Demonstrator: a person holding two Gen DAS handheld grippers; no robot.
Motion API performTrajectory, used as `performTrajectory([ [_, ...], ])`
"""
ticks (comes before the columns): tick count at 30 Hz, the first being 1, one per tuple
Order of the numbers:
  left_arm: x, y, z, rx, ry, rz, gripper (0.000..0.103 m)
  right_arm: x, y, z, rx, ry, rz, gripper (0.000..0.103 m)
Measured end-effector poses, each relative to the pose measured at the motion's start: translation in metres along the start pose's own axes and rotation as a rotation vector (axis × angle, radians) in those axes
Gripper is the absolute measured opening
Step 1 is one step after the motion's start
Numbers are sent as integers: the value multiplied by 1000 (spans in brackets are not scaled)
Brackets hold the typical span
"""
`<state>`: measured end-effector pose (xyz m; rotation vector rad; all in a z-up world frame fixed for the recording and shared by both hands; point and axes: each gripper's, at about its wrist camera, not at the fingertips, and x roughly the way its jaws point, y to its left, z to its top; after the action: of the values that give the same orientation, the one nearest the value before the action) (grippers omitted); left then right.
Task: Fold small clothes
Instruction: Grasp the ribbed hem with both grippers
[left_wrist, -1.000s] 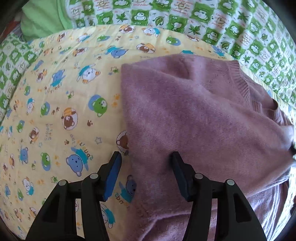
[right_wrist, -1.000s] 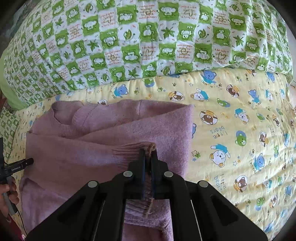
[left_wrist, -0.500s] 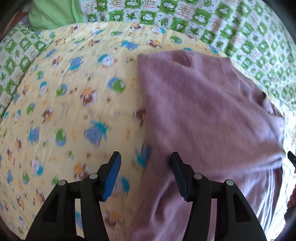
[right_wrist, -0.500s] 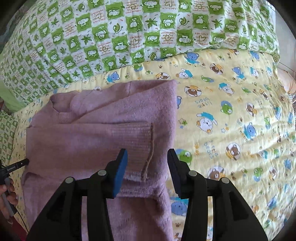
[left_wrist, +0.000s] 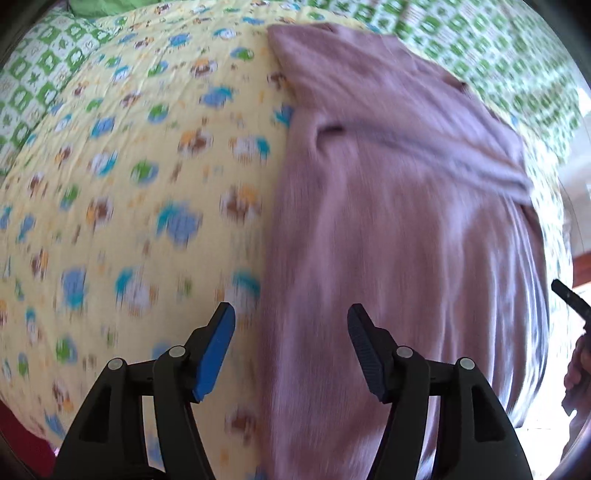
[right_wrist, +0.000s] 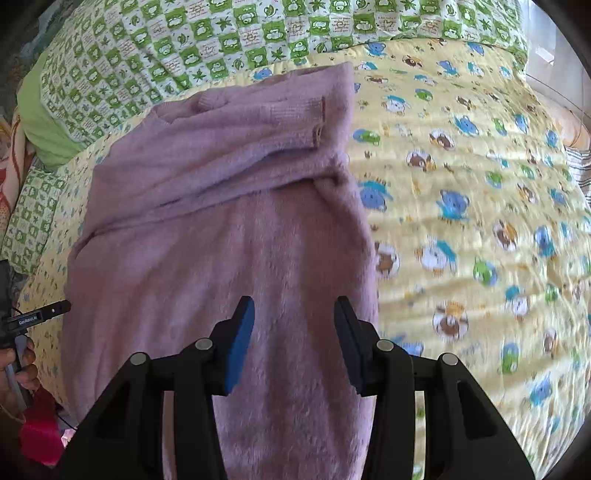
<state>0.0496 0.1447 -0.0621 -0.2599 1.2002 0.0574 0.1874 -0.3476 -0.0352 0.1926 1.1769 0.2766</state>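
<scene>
The mauve knit sweater (right_wrist: 221, 229) lies flat on the yellow bear-print quilt (right_wrist: 461, 184) of the bed, both sleeves folded across its chest, the ribbed cuff (right_wrist: 317, 122) far ahead of the right gripper (right_wrist: 293, 339). That gripper's fingers stand apart over the sweater's lower body, holding nothing. The left gripper (left_wrist: 291, 347) is opening, nothing pinched; the sweater's side edge runs between its fingers, quilt under the left one, knit under the right.

Risks, as I judge them: pinching only the top layer at the hem would drag the body askew and pull the folded sleeves loose. Fingers digging too deep could catch the quilt along with the knit. Uneven lifting by the two hands would leave a crooked fold.
</scene>
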Motion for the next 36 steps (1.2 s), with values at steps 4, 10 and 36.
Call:
performTrajectory([
  [4,-11,4,-41,26,38,-19,66,-21,1,-41,2,27,20,46],
  [10,-17,13,-82,21,110,-56,66,-48,-5,-91,42,45,18,46],
  [36,4,-15,-133,75,165,-88,51,-46,-7,-170,136,114,115,45],
])
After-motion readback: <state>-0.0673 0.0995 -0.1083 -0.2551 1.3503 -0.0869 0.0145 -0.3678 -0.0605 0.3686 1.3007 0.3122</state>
